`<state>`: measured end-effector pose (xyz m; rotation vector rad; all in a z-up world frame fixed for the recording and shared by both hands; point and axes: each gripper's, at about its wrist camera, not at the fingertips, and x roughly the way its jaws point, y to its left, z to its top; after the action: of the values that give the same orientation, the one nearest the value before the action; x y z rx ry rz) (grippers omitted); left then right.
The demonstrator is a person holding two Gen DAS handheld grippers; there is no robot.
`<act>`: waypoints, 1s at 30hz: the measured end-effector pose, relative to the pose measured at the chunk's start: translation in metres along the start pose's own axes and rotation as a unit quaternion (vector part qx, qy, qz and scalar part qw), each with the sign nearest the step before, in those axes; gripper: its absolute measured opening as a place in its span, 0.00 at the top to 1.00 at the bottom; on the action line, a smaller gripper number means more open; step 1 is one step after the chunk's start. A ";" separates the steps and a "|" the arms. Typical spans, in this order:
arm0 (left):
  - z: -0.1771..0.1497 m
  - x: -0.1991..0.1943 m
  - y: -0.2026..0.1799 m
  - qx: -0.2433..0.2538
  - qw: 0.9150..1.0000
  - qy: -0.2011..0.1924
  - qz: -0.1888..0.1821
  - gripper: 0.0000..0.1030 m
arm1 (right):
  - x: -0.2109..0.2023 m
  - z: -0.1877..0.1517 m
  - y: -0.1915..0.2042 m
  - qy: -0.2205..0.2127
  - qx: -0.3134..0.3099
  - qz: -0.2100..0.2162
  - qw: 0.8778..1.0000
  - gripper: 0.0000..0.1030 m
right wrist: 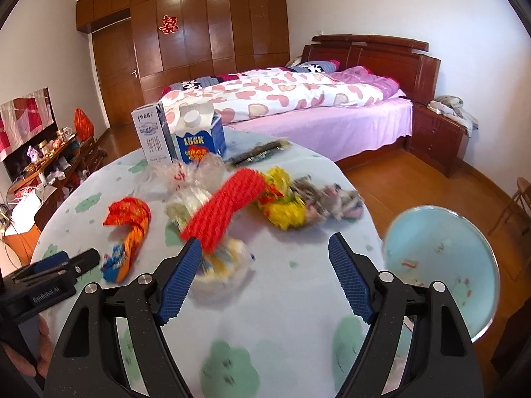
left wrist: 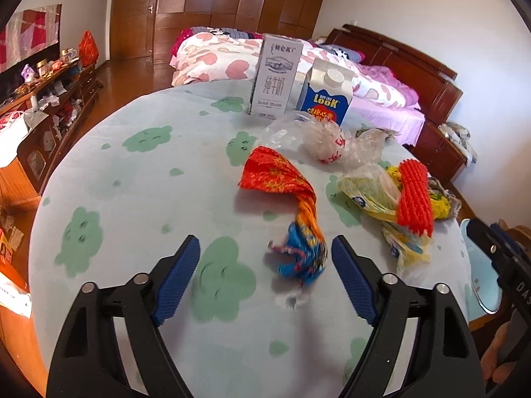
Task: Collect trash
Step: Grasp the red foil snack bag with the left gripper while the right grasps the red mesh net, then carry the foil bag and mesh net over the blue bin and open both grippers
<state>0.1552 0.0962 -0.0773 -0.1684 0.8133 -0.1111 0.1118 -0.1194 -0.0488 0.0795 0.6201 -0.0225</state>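
Left wrist view: my left claw [left wrist: 265, 277] stands apart, empty, poised over the desk [left wrist: 139, 179] with the twisted red-and-blue wrapper [left wrist: 292, 212] just ahead, its blue end between the fingertips but untouched. Right wrist view: my right claw [right wrist: 265, 278] is likewise apart and empty — the red foam net [right wrist: 225, 205] lies by its left finger, the pale blue bin [right wrist: 441, 265] to its right. I judge this the approach step; next, close on a wrapper.

Crinkly glossy wrapper [left wrist: 282, 179]; ribbed foam net [left wrist: 415, 195]; matt tablecloth [left wrist: 149, 172].
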 end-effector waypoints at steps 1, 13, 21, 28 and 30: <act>0.003 0.005 -0.002 0.002 1.000 0.004 -0.001 0.27 | 0.003 0.003 0.002 0.000 0.000 0.001 1.000 0.24; 0.019 0.050 -0.016 0.007 0.999 0.051 -0.005 0.38 | 0.070 0.029 0.015 0.065 0.030 0.028 0.997 0.31; 0.017 0.053 -0.018 0.010 0.998 0.053 -0.016 0.65 | 0.065 0.024 0.007 0.055 0.044 0.063 0.996 0.71; 0.017 0.032 -0.015 -0.008 1.000 0.012 -0.016 0.81 | 0.036 0.017 0.004 0.018 0.041 0.085 0.995 0.76; 0.014 0.022 -0.017 -0.010 1.000 -0.002 -0.022 0.81 | 0.027 0.014 0.002 0.008 0.040 0.084 0.996 0.76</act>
<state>0.1800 0.0779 -0.0800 -0.2050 0.8064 -0.1449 0.1419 -0.1186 -0.0530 0.2087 0.6267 0.1169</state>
